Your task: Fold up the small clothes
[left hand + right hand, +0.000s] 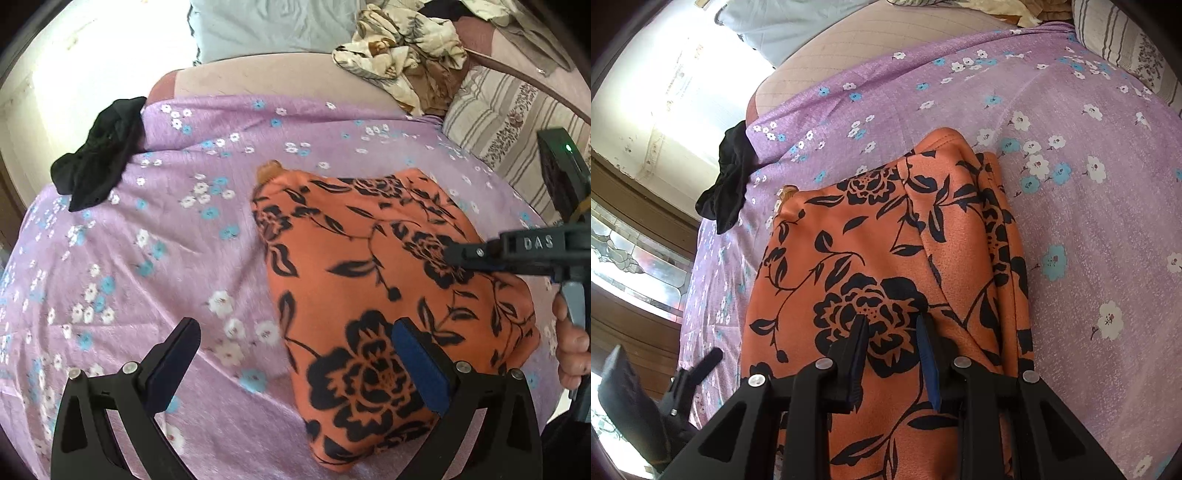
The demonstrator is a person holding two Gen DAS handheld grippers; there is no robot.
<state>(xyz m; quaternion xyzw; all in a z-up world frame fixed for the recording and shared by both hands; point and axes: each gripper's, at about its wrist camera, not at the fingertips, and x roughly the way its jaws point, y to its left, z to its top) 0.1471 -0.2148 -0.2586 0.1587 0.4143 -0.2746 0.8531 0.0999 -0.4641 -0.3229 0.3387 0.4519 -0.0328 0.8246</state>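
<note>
Now lying folded on the lilac flowered bedsheet (pixel 155 266), the orange garment with black flowers (pixel 369 280), sitting right of the sheet's middle in the left wrist view. Hovering over the garment's near left corner, the left gripper (pixel 295 345), jaws spread wide, one finger above the bare sheet, the blue-padded one above the orange cloth, nothing between them. Reaching in over the garment's right half, the right gripper (pixel 456 254), with a hand (pixel 570 343) wrapped round its handle beyond the garment's right edge. Standing narrow in its own view, that right gripper (pixel 892 326), tips down against the big black flower on the garment (pixel 886 258); cannot tell whether any cloth is actually being pinched. Showing along the garment's right side, stacked folded layers. Sitting well left of the garment at the sheet's edge, a crumpled black cloth (pixel 98 151). Piling up beyond the garment's far side, a cream patterned heap (pixel 402 55), with a striped pillow (pixel 498 118) just right of it.
</note>
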